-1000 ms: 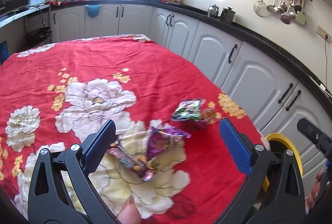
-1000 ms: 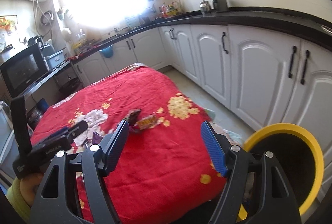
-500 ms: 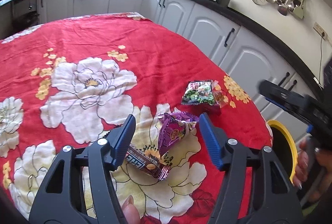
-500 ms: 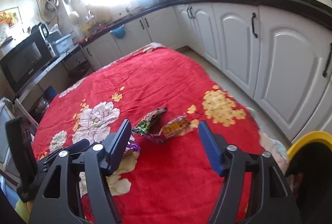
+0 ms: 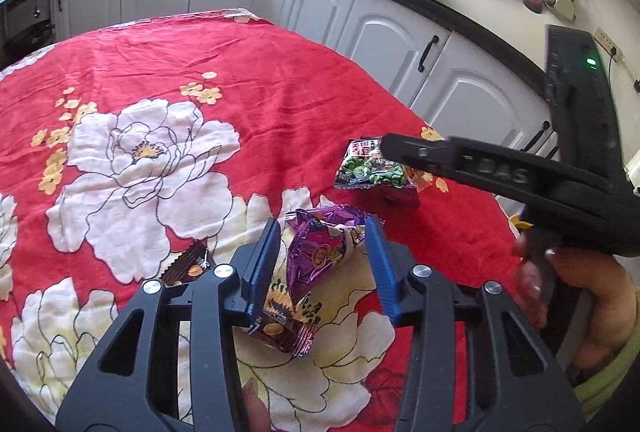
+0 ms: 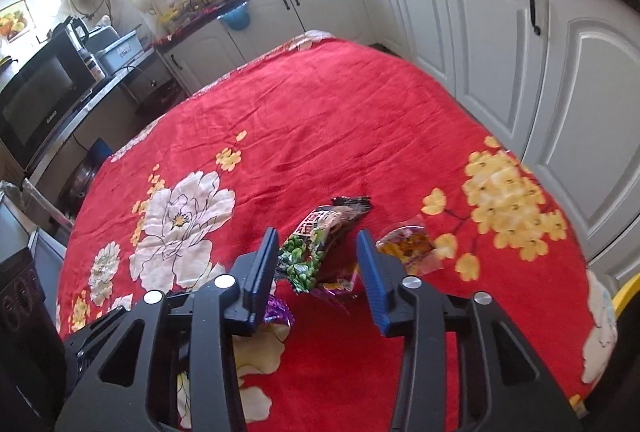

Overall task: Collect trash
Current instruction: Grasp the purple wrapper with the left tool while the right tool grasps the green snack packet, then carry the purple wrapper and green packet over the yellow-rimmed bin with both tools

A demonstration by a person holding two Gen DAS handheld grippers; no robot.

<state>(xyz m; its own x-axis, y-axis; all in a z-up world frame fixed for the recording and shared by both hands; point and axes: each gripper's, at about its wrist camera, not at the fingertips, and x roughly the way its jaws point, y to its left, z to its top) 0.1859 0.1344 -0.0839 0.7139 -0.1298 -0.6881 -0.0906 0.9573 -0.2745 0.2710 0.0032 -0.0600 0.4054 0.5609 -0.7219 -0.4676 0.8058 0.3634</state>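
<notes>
Left claw (image 5: 322, 264) is seen closing over the red floral bench (image 5: 280, 80), its jaws apart, with a purple wrapper (image 5: 320, 252) between them, not yet pressed; a brown wrapper (image 5: 280, 320) lies beneath it. Right claw (image 6: 318, 264) is likewise closing with jaws apart astride a green pea packet (image 6: 316, 248). An orange wrapper (image 6: 408, 244) lies just right of it, and a yellow bin rim (image 6: 628, 292) shows past the bench edge.
</notes>
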